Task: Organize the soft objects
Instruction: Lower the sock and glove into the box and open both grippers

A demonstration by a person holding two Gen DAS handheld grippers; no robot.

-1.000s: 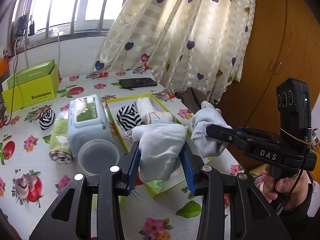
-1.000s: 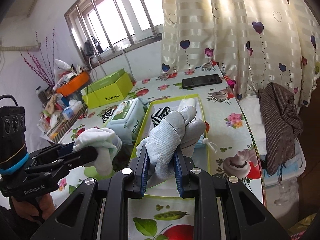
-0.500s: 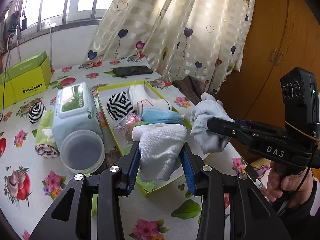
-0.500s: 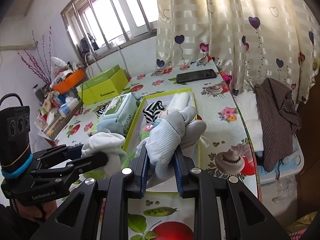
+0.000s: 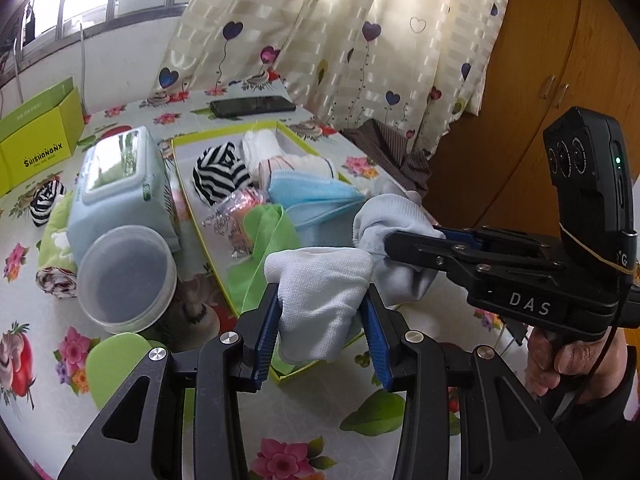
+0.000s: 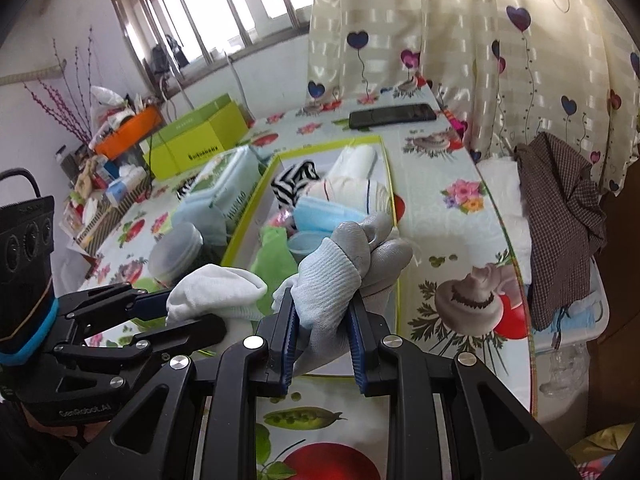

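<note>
The work glove (image 6: 340,280), white-knit with grey-coated fingers, is stretched between the two tools: the right gripper (image 6: 322,332) is clamped on its cuff end, and the left gripper (image 5: 320,320) is clamped on a white fold (image 5: 320,280) of what looks like the same bundle, though whether it is one glove or a pair cannot be told. Both sets of tongs hold the same pinch they had a second ago, with no opening or closing.

What has changed is the height. Against the earlier views, the shallow green-rimmed box (image 5: 216,264) now sits larger and closer beneath both tools, and the cameras look more steeply onto the table (image 5: 280,420). The bundle now hangs just above the box's near end, beside the green cloth (image 5: 268,236) and the blue face mask (image 5: 312,196), with the striped sock (image 5: 220,176) farther back.

This suggests the carry is over and the placing has begun. The near end of the box looks like the free spot, so the likely next need is to set the bundle down there and release both ends together, so it does not spring over the rim.
</note>
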